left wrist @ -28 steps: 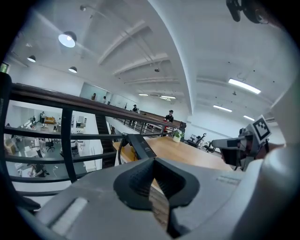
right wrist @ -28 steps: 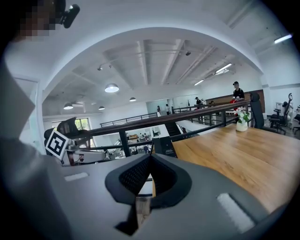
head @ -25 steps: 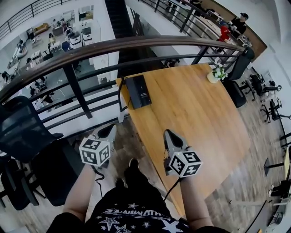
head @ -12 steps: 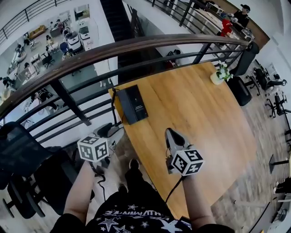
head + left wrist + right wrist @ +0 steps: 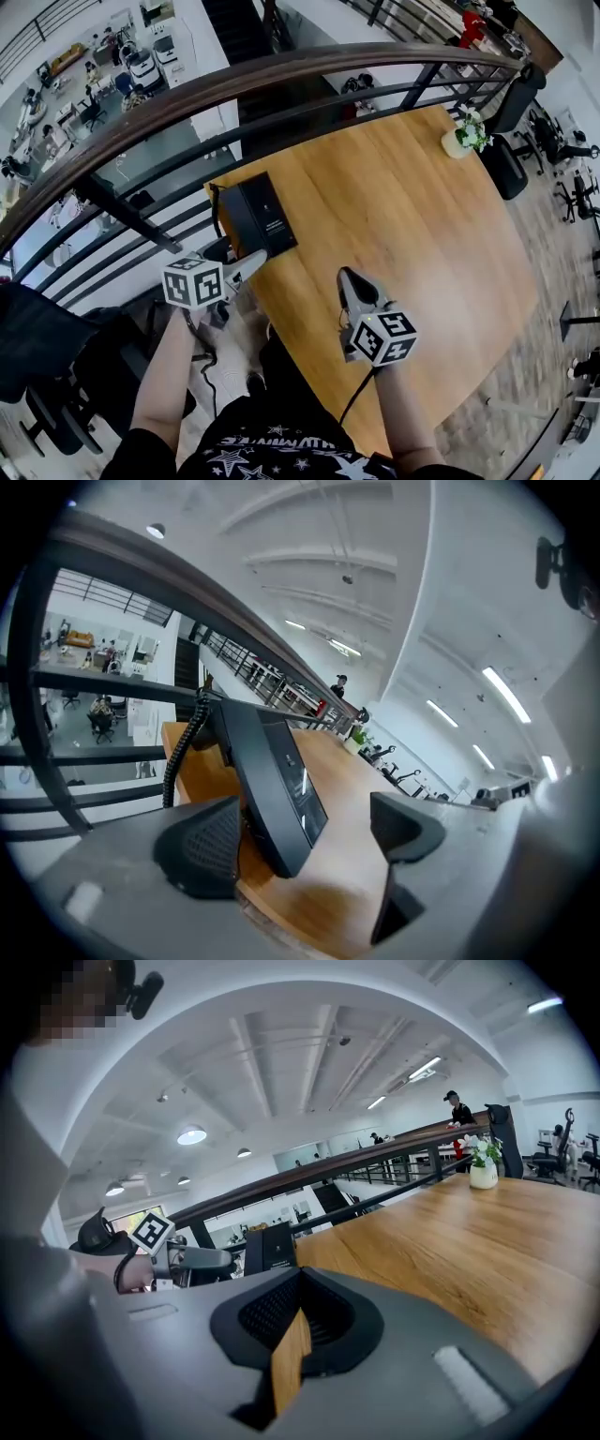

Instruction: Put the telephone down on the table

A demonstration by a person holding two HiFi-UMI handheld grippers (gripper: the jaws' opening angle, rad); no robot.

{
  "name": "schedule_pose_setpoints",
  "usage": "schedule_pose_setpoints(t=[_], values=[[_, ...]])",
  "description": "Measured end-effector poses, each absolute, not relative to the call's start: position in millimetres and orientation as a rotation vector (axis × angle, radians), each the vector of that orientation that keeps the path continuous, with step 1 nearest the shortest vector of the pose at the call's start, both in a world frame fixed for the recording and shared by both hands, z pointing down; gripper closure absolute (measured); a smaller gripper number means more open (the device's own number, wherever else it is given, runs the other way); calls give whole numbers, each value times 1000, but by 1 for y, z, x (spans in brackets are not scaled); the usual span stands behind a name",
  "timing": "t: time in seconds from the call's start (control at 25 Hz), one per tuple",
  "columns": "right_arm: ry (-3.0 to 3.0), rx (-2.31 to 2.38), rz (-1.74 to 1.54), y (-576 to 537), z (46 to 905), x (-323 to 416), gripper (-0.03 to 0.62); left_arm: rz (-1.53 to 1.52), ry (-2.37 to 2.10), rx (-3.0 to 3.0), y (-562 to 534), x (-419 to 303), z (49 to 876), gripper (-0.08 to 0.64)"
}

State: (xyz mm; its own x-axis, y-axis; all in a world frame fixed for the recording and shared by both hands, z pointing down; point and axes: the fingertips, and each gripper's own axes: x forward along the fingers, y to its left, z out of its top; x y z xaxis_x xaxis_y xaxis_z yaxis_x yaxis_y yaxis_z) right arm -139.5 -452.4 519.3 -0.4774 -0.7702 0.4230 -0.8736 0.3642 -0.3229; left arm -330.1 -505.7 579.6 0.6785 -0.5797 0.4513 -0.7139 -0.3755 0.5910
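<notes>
Now the left tool (image 5: 234, 259) is opening its 2 jaws wide, gripping nothing, just short of the black telephone (image 5: 255, 214) on the counter's (image 5: 403, 244) corner by the railing (image 5: 281, 80), while the right tool (image 5: 354, 284) hovers closed and a far pot (image 5: 457, 143) holds flowers (image 5: 472, 127).

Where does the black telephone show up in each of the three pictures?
Head view: telephone at the far left corner of the table.
Left gripper view: telephone large, in the centre.
Right gripper view: telephone small, left of centre.
Shared landmark: the potted plant at the table's other far corner.
</notes>
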Motion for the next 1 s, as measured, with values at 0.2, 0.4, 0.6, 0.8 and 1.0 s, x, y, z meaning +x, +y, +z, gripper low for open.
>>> schedule_pose_setpoints(t=[0.2, 0.4, 0.6, 0.8, 1.0], values=[[-2403, 1482, 788, -454, 532, -136, 589, 173, -1016, 1991, -530, -341, 598, 118], [-2391, 1498, 866, -460, 537, -126, 589, 171, -982, 1952, -546, -333, 603, 118], [-2388, 1501, 872, -464, 542, -128, 589, 192, -950, 1942, -554, -328, 608, 120], [-2381, 1511, 885, -464, 547, -129, 589, 194, -939, 1929, -562, -325, 612, 135], [-2364, 1528, 901, -462, 550, -121, 589, 123, -1004, 1839, -567, -337, 620, 262]])
